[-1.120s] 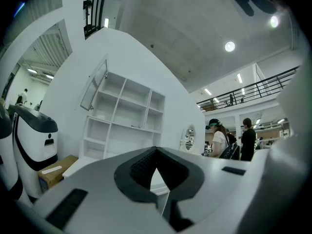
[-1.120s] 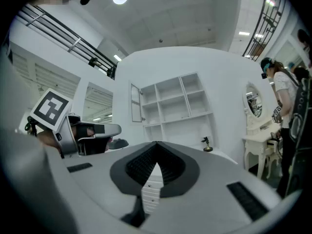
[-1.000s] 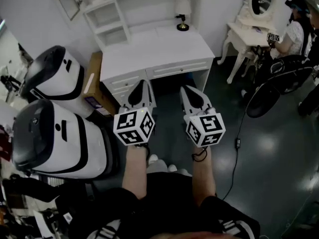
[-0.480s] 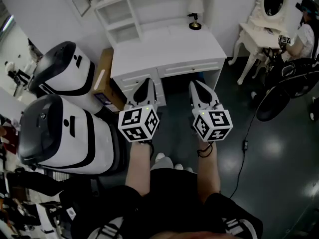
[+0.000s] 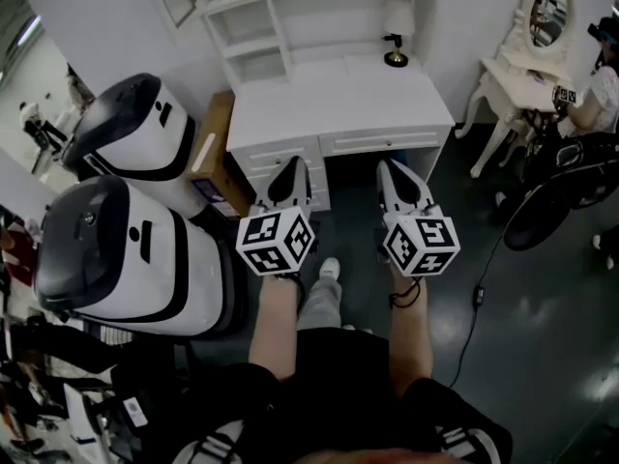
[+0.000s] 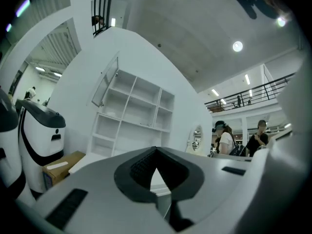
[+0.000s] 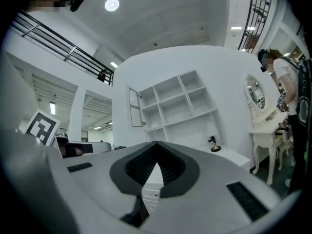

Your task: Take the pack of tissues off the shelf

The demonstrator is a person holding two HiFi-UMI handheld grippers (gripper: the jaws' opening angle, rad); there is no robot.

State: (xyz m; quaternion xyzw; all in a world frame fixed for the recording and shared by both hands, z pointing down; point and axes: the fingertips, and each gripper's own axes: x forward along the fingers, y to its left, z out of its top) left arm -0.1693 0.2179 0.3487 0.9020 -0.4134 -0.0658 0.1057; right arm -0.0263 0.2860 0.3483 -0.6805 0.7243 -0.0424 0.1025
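A white desk (image 5: 338,104) with a white shelf unit (image 5: 290,17) on top stands ahead of me. The shelf unit's compartments (image 6: 134,111) (image 7: 178,104) look bare, and I cannot make out a pack of tissues in any view. My left gripper (image 5: 293,164) and right gripper (image 5: 390,166) are held side by side in front of the desk's drawers, short of it and pointing at it. The left gripper (image 6: 156,151) is shut with nothing in it. The right gripper (image 7: 157,145) is shut and empty as well.
A small lamp (image 5: 395,42) stands on the desk's back right. Two big white-and-black machines (image 5: 126,249) and a cardboard box (image 5: 208,158) crowd the left. At the right are a white vanity table (image 5: 527,66), a person (image 5: 604,75), a dark chair (image 5: 546,206) and a floor cable (image 5: 474,293).
The desk and shelf have drifted right and come a little nearer in the head view. A foot now shows stepping forward. Both grippers stay shut and side by side.
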